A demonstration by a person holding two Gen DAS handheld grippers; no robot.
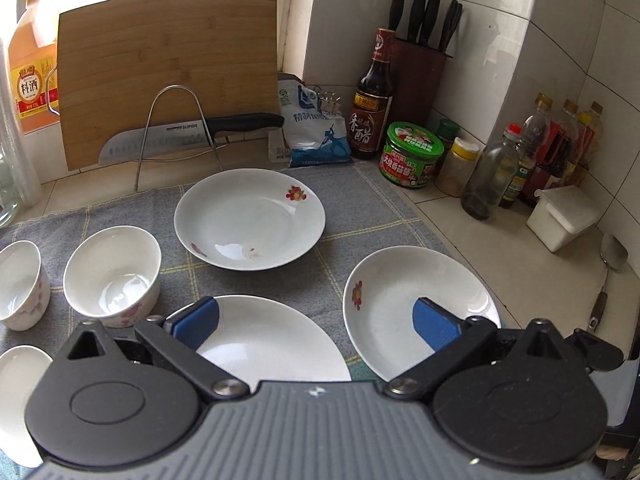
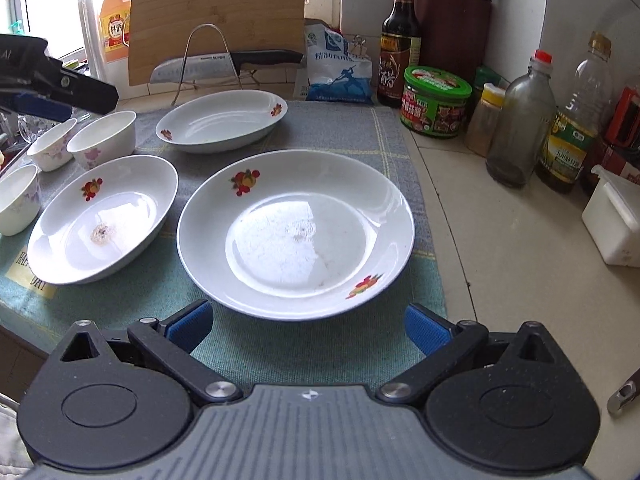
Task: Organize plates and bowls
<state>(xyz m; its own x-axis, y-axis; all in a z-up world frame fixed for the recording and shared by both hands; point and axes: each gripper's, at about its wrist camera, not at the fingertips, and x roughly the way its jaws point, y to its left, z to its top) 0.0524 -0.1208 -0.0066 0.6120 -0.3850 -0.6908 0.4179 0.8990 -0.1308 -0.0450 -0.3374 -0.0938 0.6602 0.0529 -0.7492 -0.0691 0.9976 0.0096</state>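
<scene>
Three white plates with fruit motifs are laid out on a grey checked cloth (image 2: pixel 360 136) in the right wrist view: the largest plate (image 2: pixel 296 232) at centre frame, a second plate (image 2: pixel 104 220) at left of centre just beside it, and a third plate (image 2: pixel 222 120) further up, near the top edge of the cloth. Three small white bowls with pink flower prints are grouped at the left edge — one bowl (image 2: pixel 105 138) by the third plate, another bowl (image 2: pixel 52 148) touching it on the left, and a lower bowl (image 2: pixel 18 200) beside the second plate. Some brownish residue is seen in the wells of the two nearer plates.

The right gripper (image 2: pixel 308 326) is held low at the bottom of the frame, its blue pads spread wide apart and empty, just short of the largest plate's near rim. The left gripper (image 1: pixel 316 320) is likewise seen with its jaws wide apart and nothing between them, hovering over the two nearer plates in the lower part of the left wrist view; its dark body also shows at the upper left of the right wrist view.

Behind the cloth, a bamboo cutting board (image 1: pixel 168 72) is propped upright at upper left with a knife (image 1: pixel 192 136) resting in a wire rack (image 1: pixel 176 128). A dark vinegar bottle (image 1: pixel 372 100), a green-lidded jar (image 1: pixel 414 156) and a knife block (image 1: pixel 420 76) are ranged along the tiled wall at upper right.
</scene>
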